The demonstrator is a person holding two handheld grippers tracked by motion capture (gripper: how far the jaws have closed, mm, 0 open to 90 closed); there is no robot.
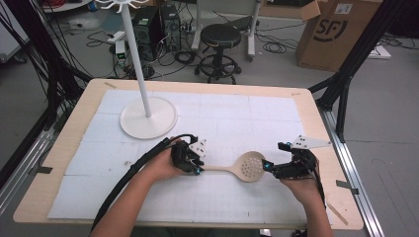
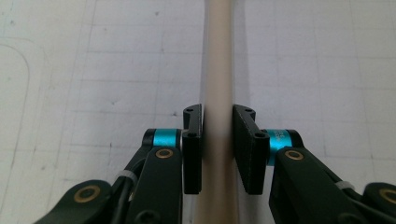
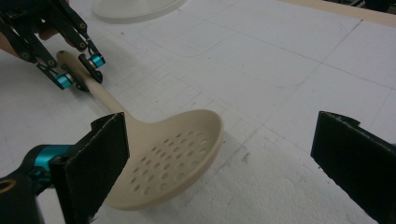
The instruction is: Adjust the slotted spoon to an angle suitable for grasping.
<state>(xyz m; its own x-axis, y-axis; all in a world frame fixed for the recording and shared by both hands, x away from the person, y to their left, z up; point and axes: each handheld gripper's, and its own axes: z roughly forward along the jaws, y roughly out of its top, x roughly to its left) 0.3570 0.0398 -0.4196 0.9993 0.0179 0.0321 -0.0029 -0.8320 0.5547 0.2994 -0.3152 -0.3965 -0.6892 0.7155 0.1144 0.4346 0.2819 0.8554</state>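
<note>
one beige plastic slotted spoon [image 1: 242, 167], smooth, with a round perforated bowl and a straight handle, lying near the middle of the pale wooden table [image 1: 74, 123] on a white gridded mat [image 1: 237, 113]. left hand-held gripper [image 1: 196, 163] clamped on the handle between flat black pads [image 2: 192, 154]. right hand-held gripper [image 1: 269, 167] spread wide just right of the bowl, touching nothing. one white stand with a round base [image 1: 148, 117] and thin pole at far left. beyond, grey floor, one black stool [image 1: 220, 47], one cardboard box [image 1: 332, 30], tangled cables.

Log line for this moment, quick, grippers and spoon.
left gripper: shut on slotted spoon handle | right gripper: open beside spoon bowl | spoon: flat on white mat | stand: untouched
</note>
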